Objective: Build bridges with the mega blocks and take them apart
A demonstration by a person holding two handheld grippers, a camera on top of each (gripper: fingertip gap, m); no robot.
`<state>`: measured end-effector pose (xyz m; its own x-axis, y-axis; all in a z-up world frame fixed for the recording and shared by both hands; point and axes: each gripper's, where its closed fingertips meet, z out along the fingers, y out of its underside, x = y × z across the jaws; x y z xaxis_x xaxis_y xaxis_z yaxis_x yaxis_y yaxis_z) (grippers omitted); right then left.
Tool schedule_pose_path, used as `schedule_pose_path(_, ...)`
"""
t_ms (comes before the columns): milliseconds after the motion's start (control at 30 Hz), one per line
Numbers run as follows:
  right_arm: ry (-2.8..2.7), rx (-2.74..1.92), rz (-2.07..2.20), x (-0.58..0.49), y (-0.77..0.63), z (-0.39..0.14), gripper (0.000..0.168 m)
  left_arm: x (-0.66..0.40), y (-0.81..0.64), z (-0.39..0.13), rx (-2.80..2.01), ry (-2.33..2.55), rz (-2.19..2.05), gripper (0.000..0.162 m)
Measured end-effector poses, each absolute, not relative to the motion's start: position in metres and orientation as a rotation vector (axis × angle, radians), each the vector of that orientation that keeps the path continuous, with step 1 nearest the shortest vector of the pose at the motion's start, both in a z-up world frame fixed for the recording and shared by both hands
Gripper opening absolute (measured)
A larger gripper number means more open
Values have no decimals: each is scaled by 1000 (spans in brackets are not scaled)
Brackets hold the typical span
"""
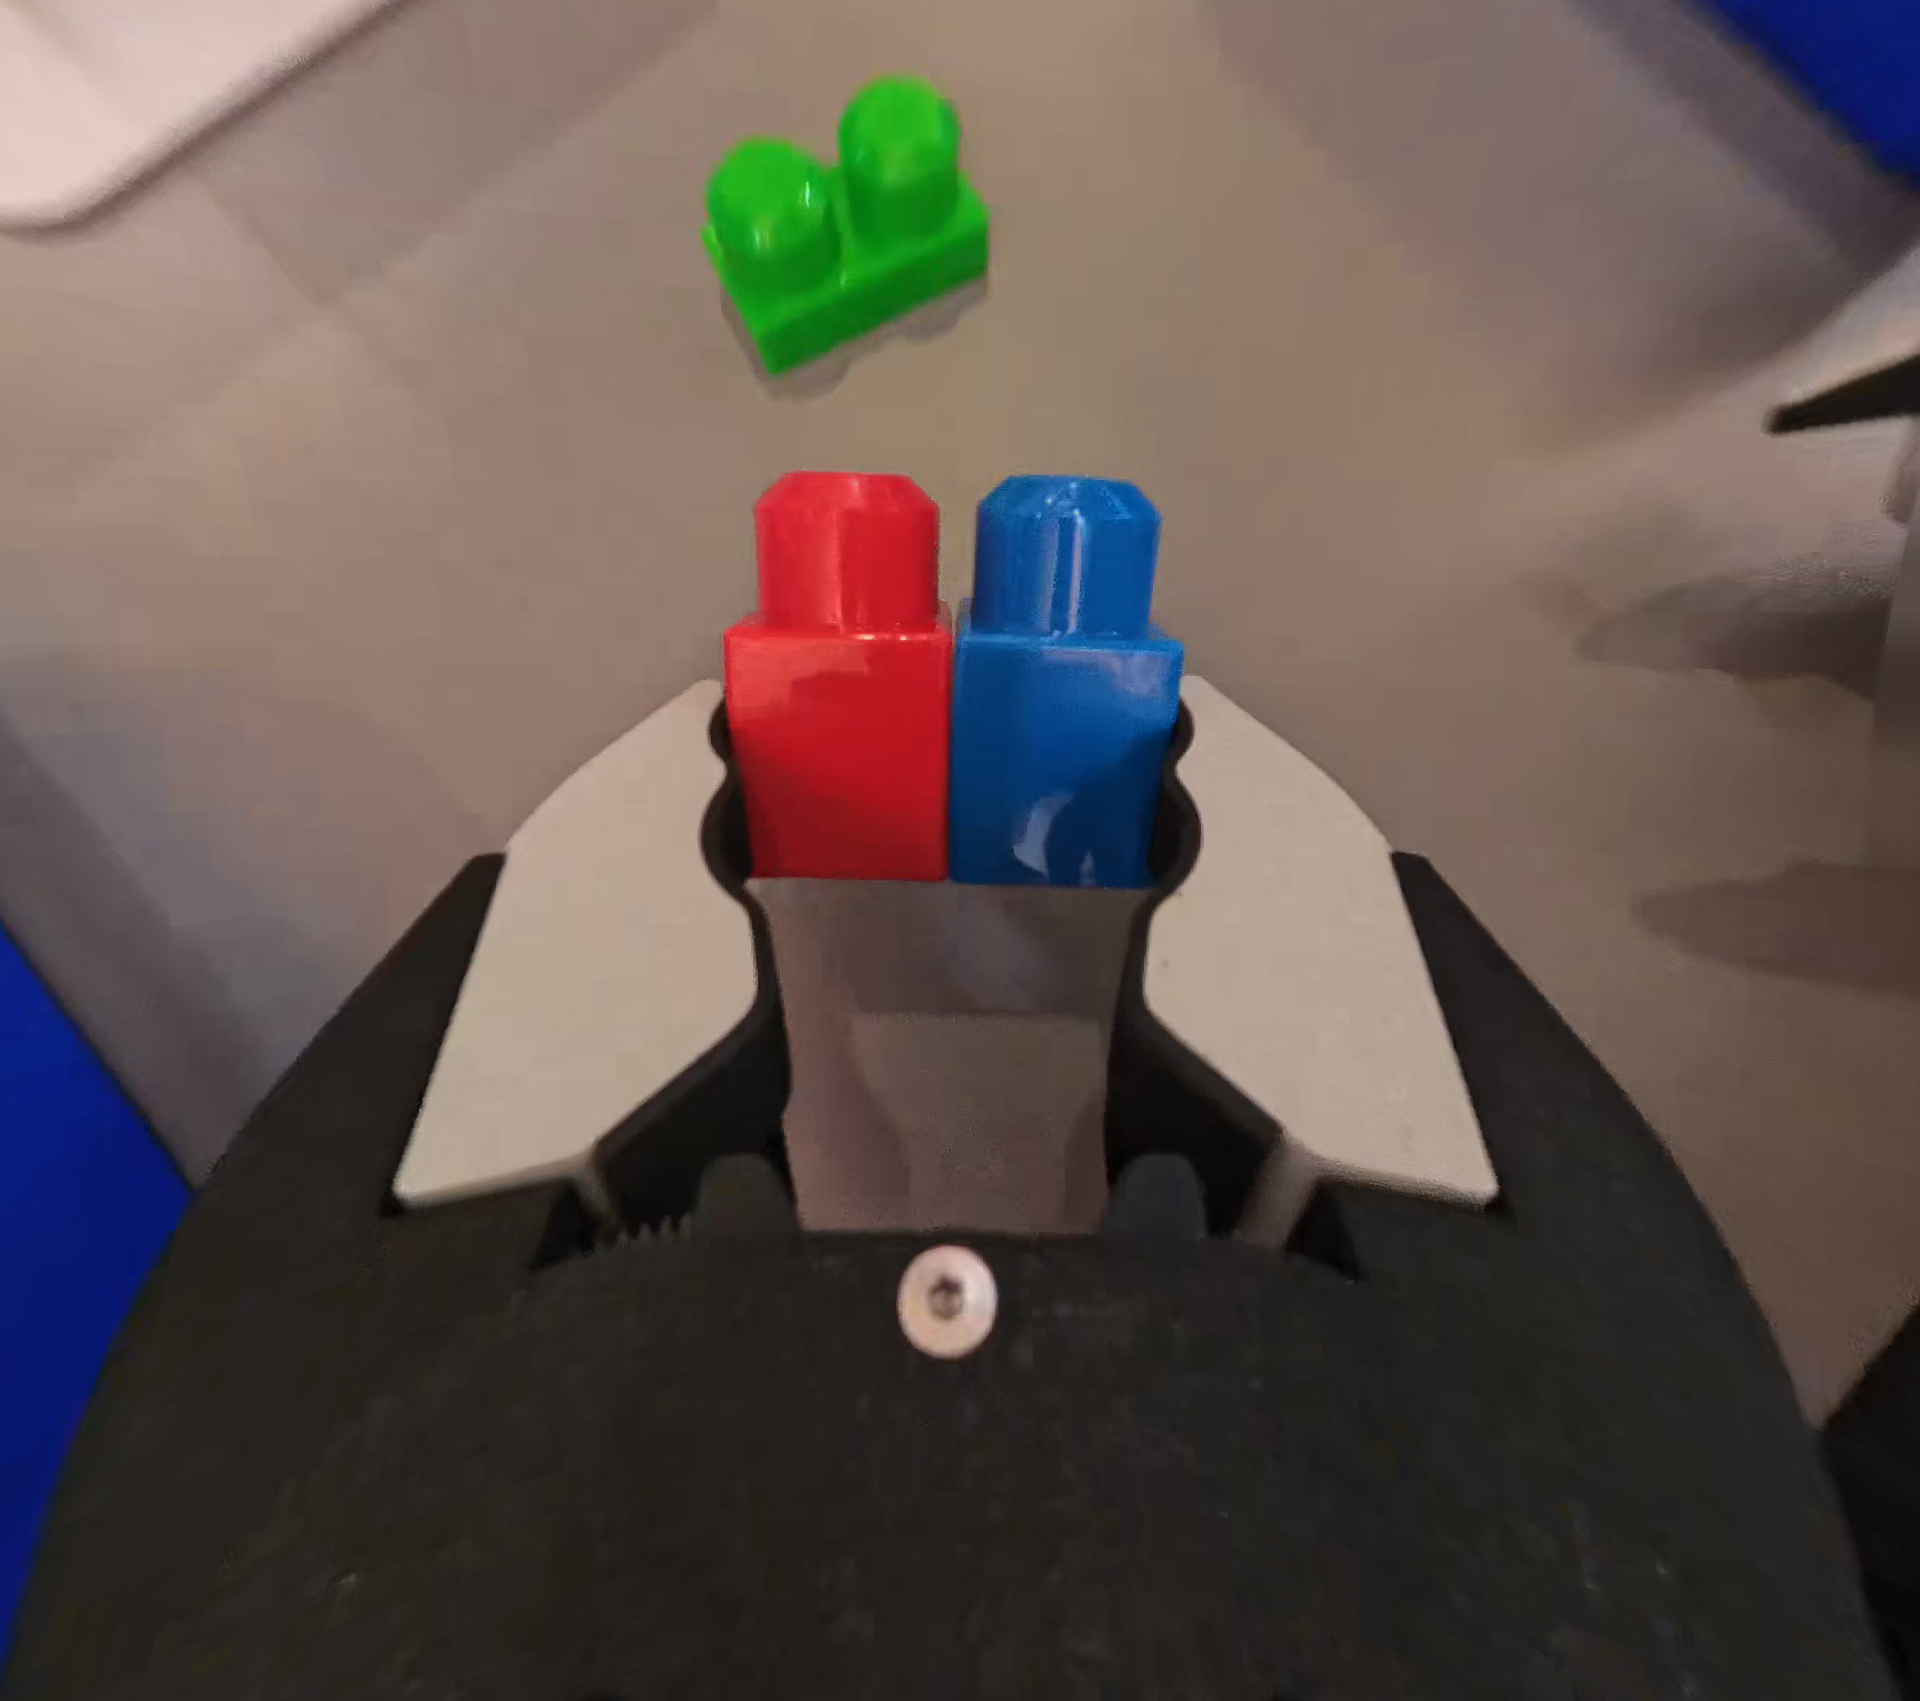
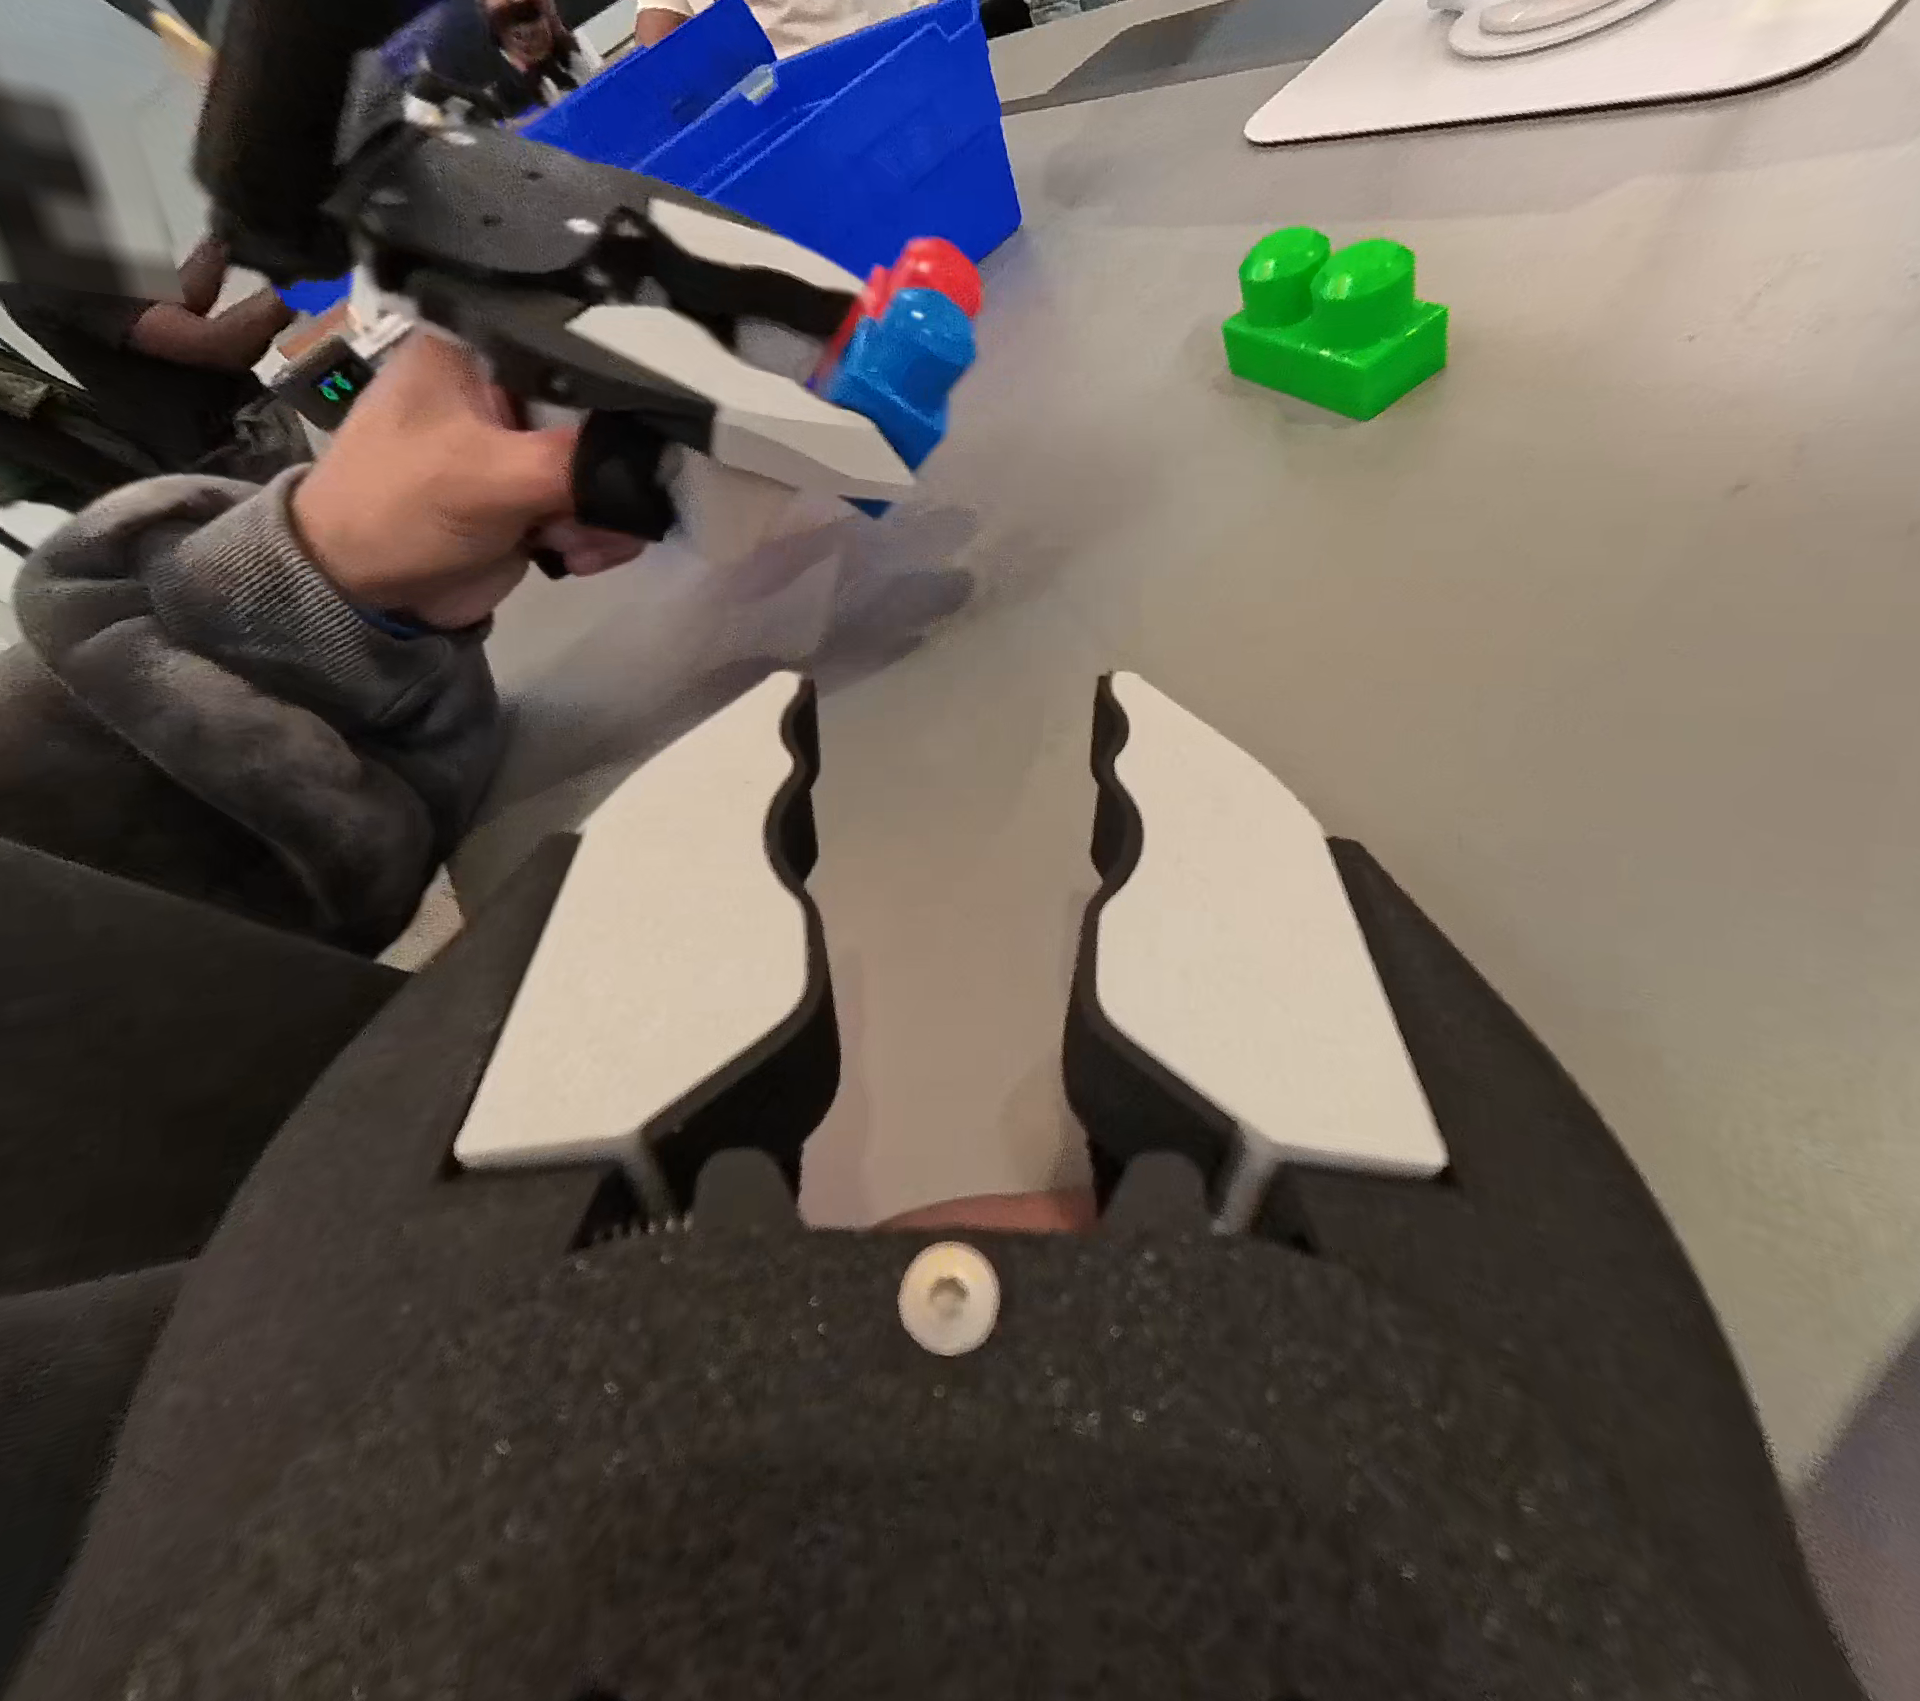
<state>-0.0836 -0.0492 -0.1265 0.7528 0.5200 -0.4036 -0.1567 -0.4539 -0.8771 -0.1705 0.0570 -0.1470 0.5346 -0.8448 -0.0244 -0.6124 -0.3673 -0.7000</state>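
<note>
Left gripper (image 1: 954,778), jaws clamped on a red block (image 1: 840,747) and a blue block (image 1: 1060,758) held side by side, studs pointing away from the camera. Ahead of them, apart, a green two-stud block (image 1: 847,228) stands on the grey table (image 1: 1351,301) (studs up). Right gripper (image 2: 954,778), jaws parted and empty, hovers over bare table; the green block lies ahead to its right, a blue bin (image 2: 862,134) beyond the left gripper.

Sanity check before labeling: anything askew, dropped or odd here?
Nothing broken or spilled. One oddity: the left gripper clamps the red block and blue block side by side, lifted off the table. The green block sits upright; the right gripper is open, empty.
</note>
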Motion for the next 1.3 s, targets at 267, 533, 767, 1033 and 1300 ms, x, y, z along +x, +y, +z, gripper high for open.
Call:
schedule_pose_path(267, -447, -1980, 526, -69, -11, -104, 59, -189, 46, -135, -1957, 1122, -644, 74)
schedule_pose_path(533, -1068, -2163, 66, -85, 92, -83, 52, -206, 33, -143, -1927, 1042, -752, 74)
schedule_pose_path(767, -1447, -2321, 15, -86, 141, -149, 51, -214, 24, -133, -1868, 1028, -798, 74)
schedule_pose_path(1033, -1472, -2370, 5, -88, 147, -177, 34, -221, 24, -129, -1851, 982, -848, 74)
schedule_pose_path(1300, -1254, -2336, 219, -91, 133, -48, 34, -185, 56, -113, -1669, 1049, -661, 74)
